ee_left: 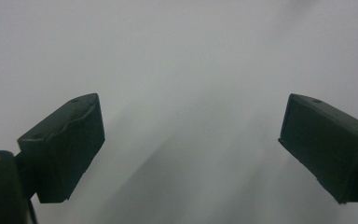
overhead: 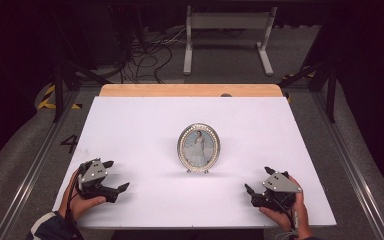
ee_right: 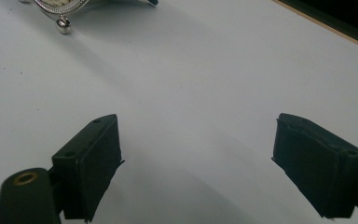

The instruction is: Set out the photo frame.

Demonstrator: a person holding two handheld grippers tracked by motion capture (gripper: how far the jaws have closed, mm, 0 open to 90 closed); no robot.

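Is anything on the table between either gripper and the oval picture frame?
Nothing visible. The oval picture frame stands upright mid-table; only bare white table lies between it and the left gripper or the right gripper. Both grippers are open.

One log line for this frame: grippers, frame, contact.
left gripper: open, near left table edge | right gripper: open, near right | oval picture frame: upright, mid-table, between the two | contact: none
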